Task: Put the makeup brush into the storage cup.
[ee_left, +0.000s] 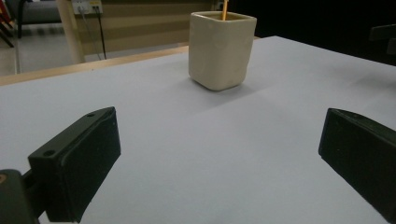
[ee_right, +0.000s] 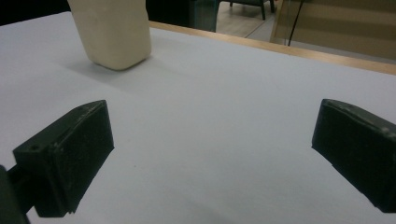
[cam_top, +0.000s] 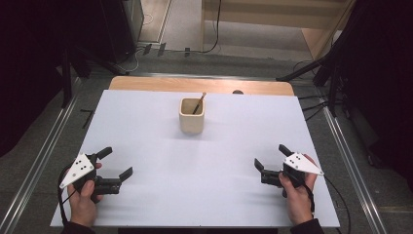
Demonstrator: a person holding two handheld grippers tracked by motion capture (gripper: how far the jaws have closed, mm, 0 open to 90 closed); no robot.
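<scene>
Matt cream ceramic-looking cup (cam_top: 192,116) – faintly dimpled walls – on a smooth, matt white table sheet (cam_top: 146,131).

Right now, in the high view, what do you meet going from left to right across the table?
Left gripper in the person's left hand → cream square ceramic cup holding a thin brown stick → right gripper in the right hand.

Cup (cam_top: 192,117) stands mid-table (cam_top: 146,126), toward its far edge; stick (cam_top: 199,103) inside it
</scene>
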